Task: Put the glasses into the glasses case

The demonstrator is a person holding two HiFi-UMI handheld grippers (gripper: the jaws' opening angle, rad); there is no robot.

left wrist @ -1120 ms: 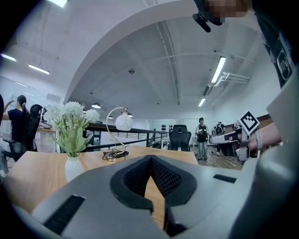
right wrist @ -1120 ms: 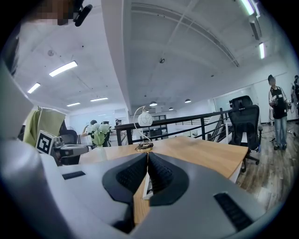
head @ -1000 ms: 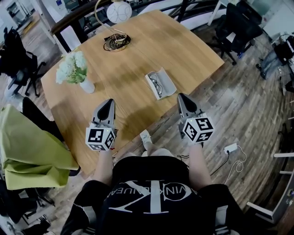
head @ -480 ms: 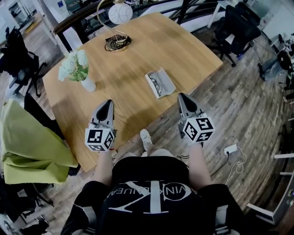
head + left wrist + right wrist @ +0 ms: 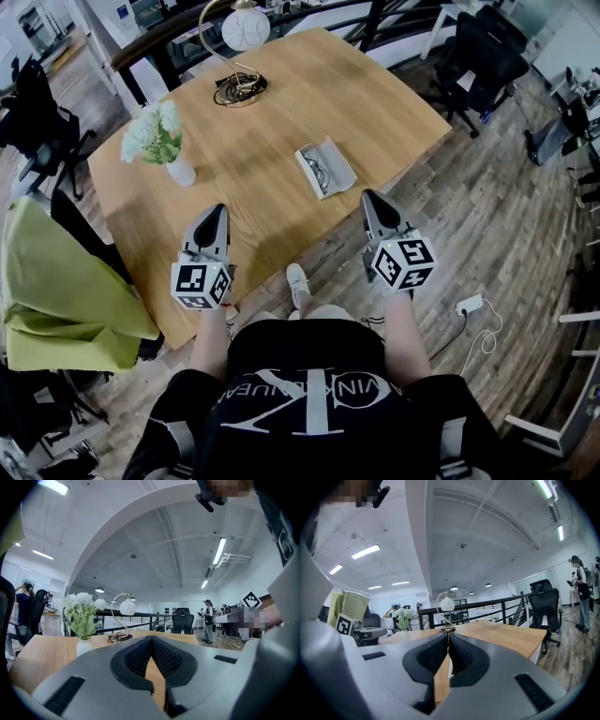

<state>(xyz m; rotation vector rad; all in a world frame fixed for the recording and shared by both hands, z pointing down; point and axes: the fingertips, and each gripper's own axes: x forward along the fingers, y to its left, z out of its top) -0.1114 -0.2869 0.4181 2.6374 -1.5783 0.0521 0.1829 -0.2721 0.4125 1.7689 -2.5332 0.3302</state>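
Observation:
An open grey glasses case point(image 5: 327, 169) lies on the wooden table point(image 5: 281, 94), and dark-framed glasses point(image 5: 319, 174) rest inside it. My left gripper point(image 5: 218, 210) hovers at the table's near edge, left of the case, jaws shut and empty. My right gripper point(image 5: 367, 198) sits just off the table's near right edge, close to the case, shut with nothing held. Shut tips of the left gripper point(image 5: 151, 639) and of the right gripper point(image 5: 448, 636) point level across the tabletop.
A white vase of flowers point(image 5: 157, 143) stands at the table's left. A globe desk lamp point(image 5: 242, 28) with a coiled base point(image 5: 238, 88) sits at the far side. Black office chairs point(image 5: 487, 56) stand to the right, a green cloth point(image 5: 56, 300) at the left. A power strip point(image 5: 471, 303) lies on the floor.
None of the objects moved and both grippers kept their places; only the head view shifted slightly.

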